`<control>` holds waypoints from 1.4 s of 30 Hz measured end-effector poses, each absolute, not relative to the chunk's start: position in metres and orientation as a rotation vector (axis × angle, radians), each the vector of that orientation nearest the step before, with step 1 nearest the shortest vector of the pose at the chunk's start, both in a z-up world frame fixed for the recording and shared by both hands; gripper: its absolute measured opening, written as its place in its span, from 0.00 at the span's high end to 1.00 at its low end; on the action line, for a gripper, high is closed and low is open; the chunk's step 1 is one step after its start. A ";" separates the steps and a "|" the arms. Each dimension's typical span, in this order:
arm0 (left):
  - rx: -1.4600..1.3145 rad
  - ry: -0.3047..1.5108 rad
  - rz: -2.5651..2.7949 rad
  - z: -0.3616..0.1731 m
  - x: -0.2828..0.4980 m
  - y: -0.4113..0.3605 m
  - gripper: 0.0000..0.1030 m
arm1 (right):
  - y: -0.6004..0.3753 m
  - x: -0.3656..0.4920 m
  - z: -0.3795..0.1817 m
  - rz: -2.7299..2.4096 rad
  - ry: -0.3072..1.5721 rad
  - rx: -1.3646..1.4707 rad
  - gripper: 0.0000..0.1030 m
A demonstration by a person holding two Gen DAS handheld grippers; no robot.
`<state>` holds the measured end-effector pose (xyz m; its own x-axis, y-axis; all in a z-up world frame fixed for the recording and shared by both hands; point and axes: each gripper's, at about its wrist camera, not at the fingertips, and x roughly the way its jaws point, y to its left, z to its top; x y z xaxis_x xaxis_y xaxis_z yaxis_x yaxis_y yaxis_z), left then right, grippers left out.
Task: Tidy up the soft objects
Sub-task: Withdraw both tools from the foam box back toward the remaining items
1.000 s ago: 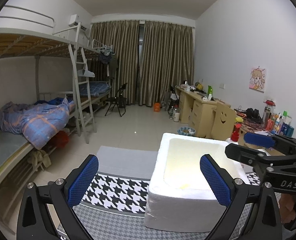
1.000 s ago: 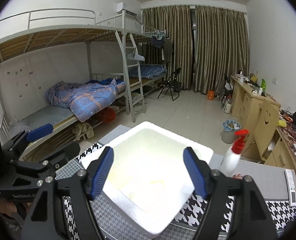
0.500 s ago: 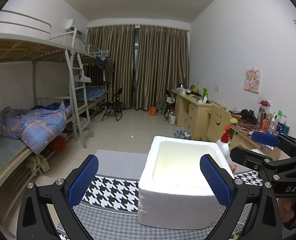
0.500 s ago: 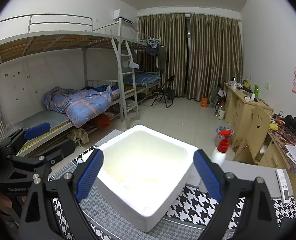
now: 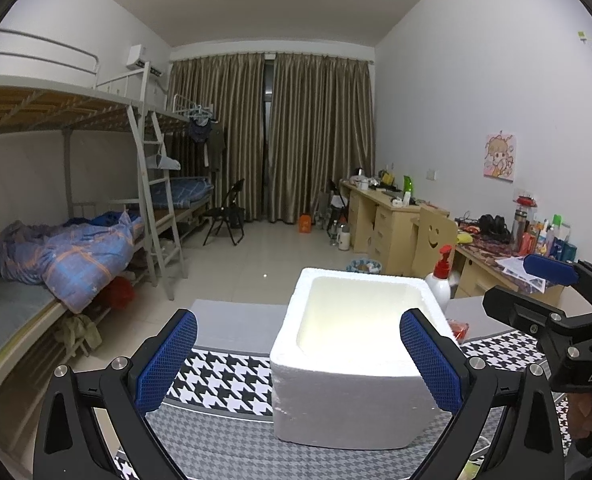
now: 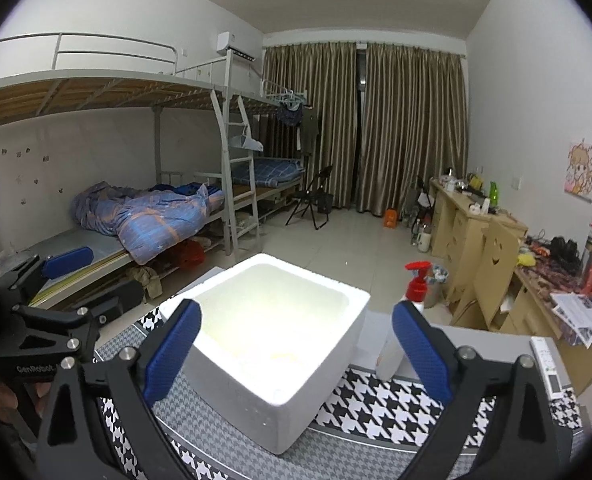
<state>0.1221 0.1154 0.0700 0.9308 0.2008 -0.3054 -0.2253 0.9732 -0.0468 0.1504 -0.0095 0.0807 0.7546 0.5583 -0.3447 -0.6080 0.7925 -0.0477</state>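
A white foam box [image 5: 355, 356] stands open-topped on a houndstooth cloth [image 5: 224, 376] on the table; its inside looks bare. It also shows in the right wrist view [image 6: 272, 344]. My left gripper [image 5: 296, 364] is open and empty, held back from the box and above the cloth. My right gripper [image 6: 294, 354] is open and empty, also back from the box. The right gripper shows at the right of the left wrist view [image 5: 551, 280]. No soft objects are visible.
A white pump bottle with a red top [image 6: 399, 320] stands right of the box. A remote [image 6: 547, 368] lies at the table's right edge. Bunk beds [image 5: 76, 248] line the left wall and desks [image 5: 395, 216] the right.
Both grippers have pulled back and risen from the box, which now looks smaller and farther. The pump bottle has come into view. Both grippers stay open.
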 end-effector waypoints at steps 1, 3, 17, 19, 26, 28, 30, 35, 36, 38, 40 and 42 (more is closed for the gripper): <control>-0.081 0.301 0.218 0.070 0.121 0.114 0.01 | -0.011 0.149 0.082 0.641 0.321 -0.157 0.03; -0.076 0.298 0.215 0.072 0.118 0.111 0.01 | -0.014 0.146 0.083 0.642 0.315 -0.153 0.02; -0.053 0.274 0.175 0.078 0.100 0.089 0.01 | -0.036 0.128 0.085 0.623 0.291 -0.135 0.02; -0.056 0.270 0.172 0.078 0.098 0.087 0.01 | -0.040 0.126 0.085 0.613 0.286 -0.134 0.02; -0.064 0.272 0.156 0.075 0.092 0.082 0.01 | -0.051 0.116 0.081 0.587 0.275 -0.136 0.02; -0.066 0.275 0.147 0.074 0.090 0.079 0.01 | -0.054 0.114 0.081 0.581 0.274 -0.132 0.02; -0.065 0.279 0.140 0.073 0.089 0.078 0.01 | -0.057 0.112 0.080 0.575 0.273 -0.129 0.02; -0.052 0.266 0.124 0.075 0.083 0.070 0.01 | -0.067 0.109 0.077 0.565 0.273 -0.106 0.02; -0.049 0.266 0.122 0.075 0.082 0.068 0.01 | -0.069 0.109 0.076 0.561 0.271 -0.106 0.02; -0.046 0.265 0.117 0.075 0.082 0.065 0.01 | -0.072 0.107 0.075 0.556 0.271 -0.106 0.02; -0.045 0.266 0.111 0.074 0.081 0.064 0.01 | -0.075 0.104 0.074 0.550 0.268 -0.105 0.02; -0.046 0.267 0.100 0.072 0.080 0.062 0.01 | -0.078 0.101 0.074 0.547 0.265 -0.105 0.02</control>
<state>0.0805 0.0618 0.0720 0.9597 0.0923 -0.2655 -0.1046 0.9940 -0.0325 0.1011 -0.0775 0.0738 0.8213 0.4994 -0.2760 -0.5263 0.8498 -0.0283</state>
